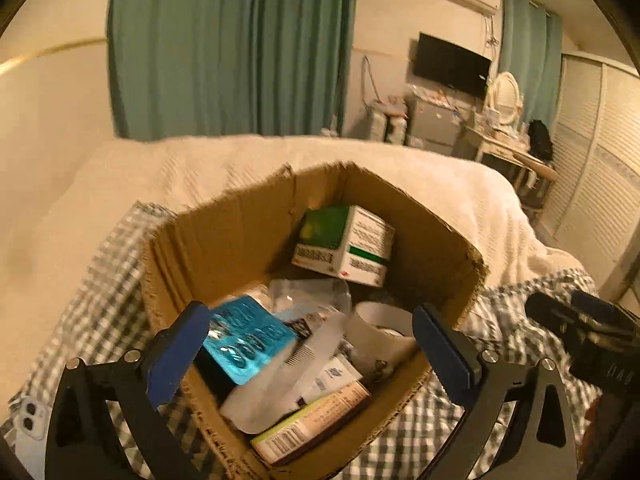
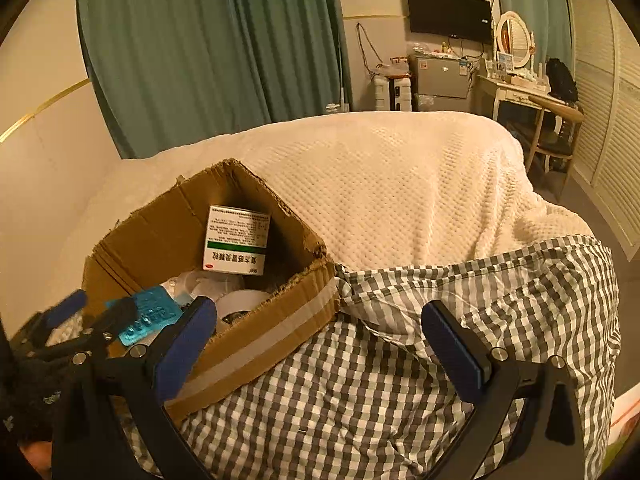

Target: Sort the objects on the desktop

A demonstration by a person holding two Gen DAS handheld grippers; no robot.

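An open cardboard box (image 1: 240,236) sits on a checked cloth (image 1: 440,420) on the bed. Inside lie a blue blister pack (image 1: 248,340), a green and white medicine box (image 1: 344,244), a white tape roll (image 1: 384,332), clear plastic packets (image 1: 312,296) and a long barcoded carton (image 1: 312,424). My left gripper (image 1: 312,352) is open just above the box's near edge, with the blister pack next to its left finger. My right gripper (image 2: 320,344) is open and empty over the checked cloth (image 2: 360,400), right of the box (image 2: 256,344). The left gripper (image 2: 92,316) also shows there.
A white textured blanket (image 2: 400,184) covers the bed behind the box. A white phone (image 1: 32,420) lies at the lower left on the cloth. Green curtains (image 1: 224,48), a wall TV (image 2: 448,14), a small fridge (image 2: 440,76) and a dressing table (image 2: 516,88) stand far behind.
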